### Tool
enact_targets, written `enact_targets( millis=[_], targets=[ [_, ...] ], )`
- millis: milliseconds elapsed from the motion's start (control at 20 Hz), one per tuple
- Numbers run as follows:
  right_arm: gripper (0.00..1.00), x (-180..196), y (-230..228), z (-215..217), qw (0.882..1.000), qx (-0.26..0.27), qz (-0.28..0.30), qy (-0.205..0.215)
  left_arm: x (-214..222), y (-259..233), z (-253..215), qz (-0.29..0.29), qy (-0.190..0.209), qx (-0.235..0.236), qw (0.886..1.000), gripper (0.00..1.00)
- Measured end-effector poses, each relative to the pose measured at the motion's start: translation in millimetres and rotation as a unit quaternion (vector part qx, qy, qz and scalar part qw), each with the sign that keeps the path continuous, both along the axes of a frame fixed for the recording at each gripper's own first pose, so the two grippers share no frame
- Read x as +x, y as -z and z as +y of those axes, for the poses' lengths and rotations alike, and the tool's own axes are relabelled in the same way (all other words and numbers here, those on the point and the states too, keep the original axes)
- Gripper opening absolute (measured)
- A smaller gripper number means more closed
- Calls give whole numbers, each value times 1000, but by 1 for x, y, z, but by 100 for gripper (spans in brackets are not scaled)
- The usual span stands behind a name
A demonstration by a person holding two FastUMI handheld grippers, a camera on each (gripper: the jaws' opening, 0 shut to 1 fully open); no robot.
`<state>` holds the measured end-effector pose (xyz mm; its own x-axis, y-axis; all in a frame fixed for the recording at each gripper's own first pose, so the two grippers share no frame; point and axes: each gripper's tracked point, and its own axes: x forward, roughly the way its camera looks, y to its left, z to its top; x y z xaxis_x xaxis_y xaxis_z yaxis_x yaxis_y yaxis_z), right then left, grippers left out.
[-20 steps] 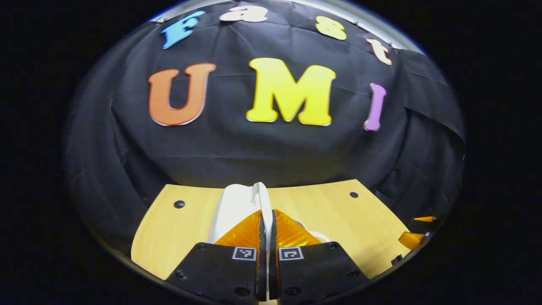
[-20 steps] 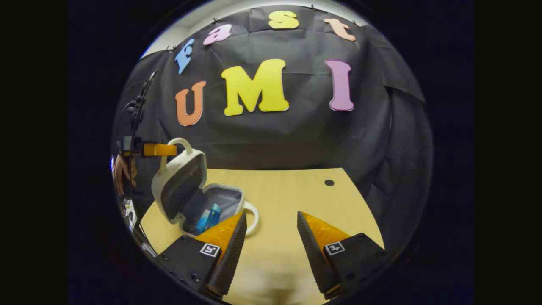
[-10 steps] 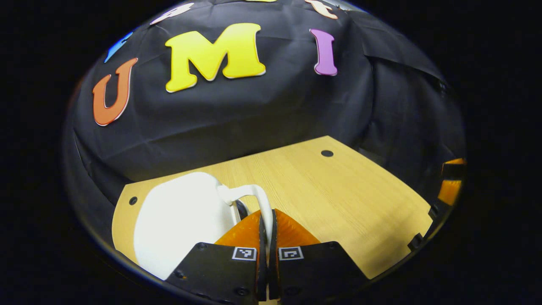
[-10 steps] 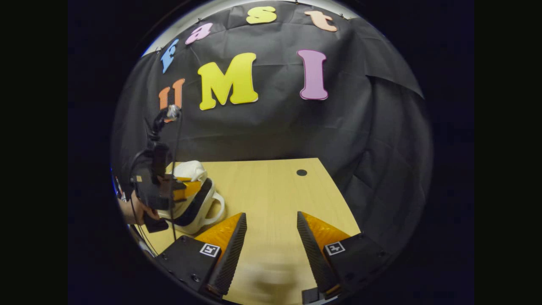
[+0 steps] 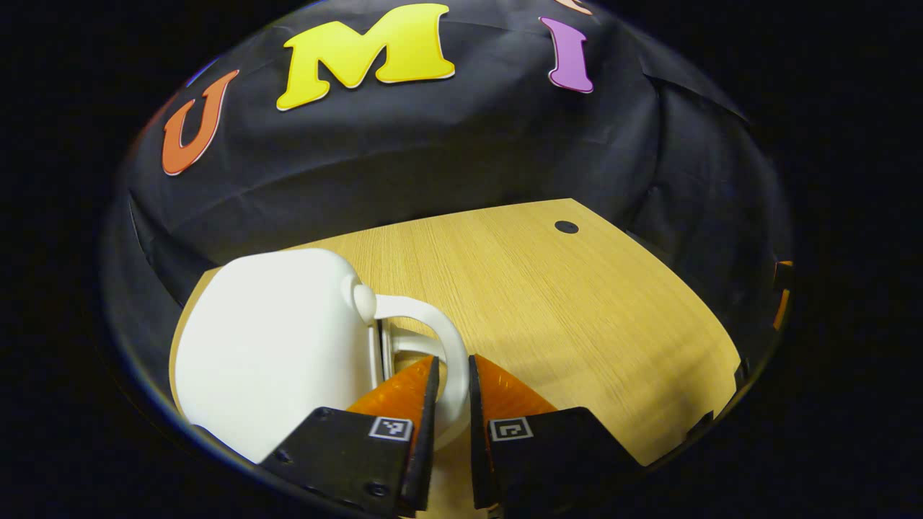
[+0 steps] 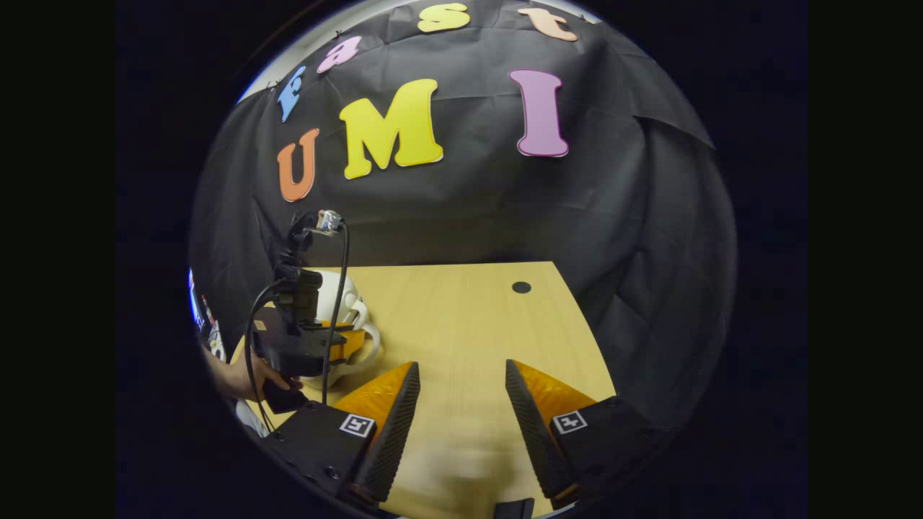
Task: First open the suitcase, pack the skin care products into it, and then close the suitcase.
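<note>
Each gripper has two orange ribbed wedge fingers on black plates with screws and small square black-and-white markers: the left gripper (image 5: 451, 404) at lower centre of the left gripper view, the right gripper (image 6: 461, 404) likewise in the right gripper view. There, at left, a black cable (image 6: 339, 288) loops along the left gripper's dark body.

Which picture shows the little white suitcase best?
The left gripper view: the closed suitcase sits big and close, its handle between the tongs. In the right gripper view it looks small, partly behind the other tool.
</note>
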<state>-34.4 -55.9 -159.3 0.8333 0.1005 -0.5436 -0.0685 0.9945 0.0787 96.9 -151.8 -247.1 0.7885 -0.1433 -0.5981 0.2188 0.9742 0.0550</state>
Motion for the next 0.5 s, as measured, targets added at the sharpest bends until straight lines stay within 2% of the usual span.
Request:
enact_targets(
  millis=[50, 100, 250, 350, 450, 500],
  targets=[
    [71, 3, -1, -1, 1000, 0, -2, -10, -2, -4, -4, -3, -5, -8, 1000, 34],
    [71, 8, -1, 0, 1000, 1, -4, -20, -5, -10, -7, -7, -10, -14, 1000, 46],
    [70, 24, -11, 9, 999, 11, -18, -45, -13, -53, -10, -47, -22, -14, 999, 92],
    [72, 38, -35, 19, 997, 14, -51, -52, -18, -101, -5, -96, -37, -18, 995, 91],
    [72, 53, -66, 31, 994, 13, -93, -47, -23, -157, 11, -154, -66, -17, 986, 91],
    [69, 59, -82, 38, 993, 11, -113, -43, -25, -182, 18, -175, -77, -20, 981, 94]
  ],
)
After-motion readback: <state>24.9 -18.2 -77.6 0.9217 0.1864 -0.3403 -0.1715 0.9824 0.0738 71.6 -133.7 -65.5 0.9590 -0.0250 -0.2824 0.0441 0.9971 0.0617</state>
